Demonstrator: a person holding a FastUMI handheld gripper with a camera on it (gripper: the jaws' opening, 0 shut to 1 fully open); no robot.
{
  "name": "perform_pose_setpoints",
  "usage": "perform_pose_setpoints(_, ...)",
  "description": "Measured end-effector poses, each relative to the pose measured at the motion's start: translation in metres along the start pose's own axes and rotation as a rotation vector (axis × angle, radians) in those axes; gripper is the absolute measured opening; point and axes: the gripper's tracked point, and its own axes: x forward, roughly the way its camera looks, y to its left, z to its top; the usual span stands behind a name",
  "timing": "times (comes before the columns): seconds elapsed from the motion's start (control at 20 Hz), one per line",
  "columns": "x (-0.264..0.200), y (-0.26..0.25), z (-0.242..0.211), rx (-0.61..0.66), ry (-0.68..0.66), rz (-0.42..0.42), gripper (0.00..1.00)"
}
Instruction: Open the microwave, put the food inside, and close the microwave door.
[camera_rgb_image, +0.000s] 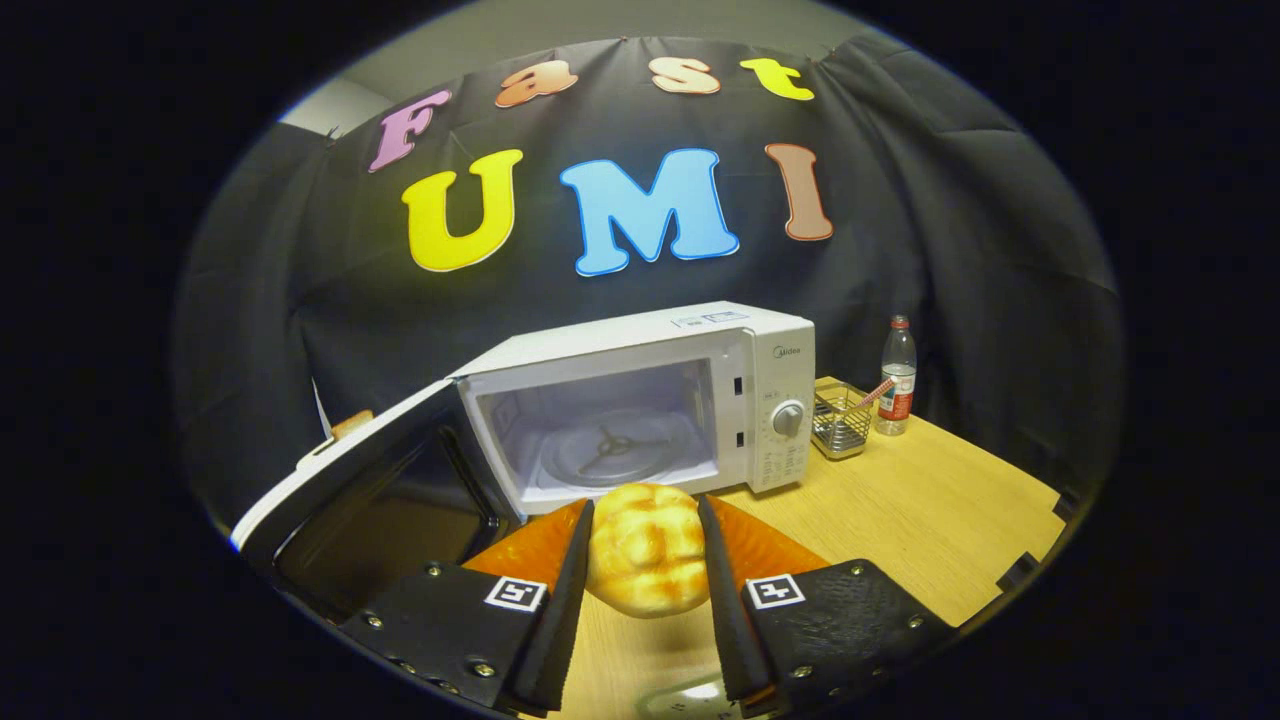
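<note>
Glossy white microwave (640, 400), wood-grain table (900, 510), wire-mesh metal basket (838, 420).

The bun (646, 548), clamped between the two fingers of the gripper (646, 520), is hiding the front lip of the microwave (640, 400) cavity. The fingers are covering the bun's flanks. The open door (370, 490) is blocking the table (900, 510) behind it, and a small tan object (352, 424) is peeking over the door's top edge, too hidden to identify. The panel markings are too small to read.

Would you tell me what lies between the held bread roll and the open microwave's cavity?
In the gripper view, nothing: the golden bread roll sits just before the white microwave opening.
</note>
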Motion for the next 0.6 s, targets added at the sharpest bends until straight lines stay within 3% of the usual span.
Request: perform_pose_setpoints(0.6, 0.119, 0.006, -0.001, 0.208, 0.032, 0.019, 0.58)
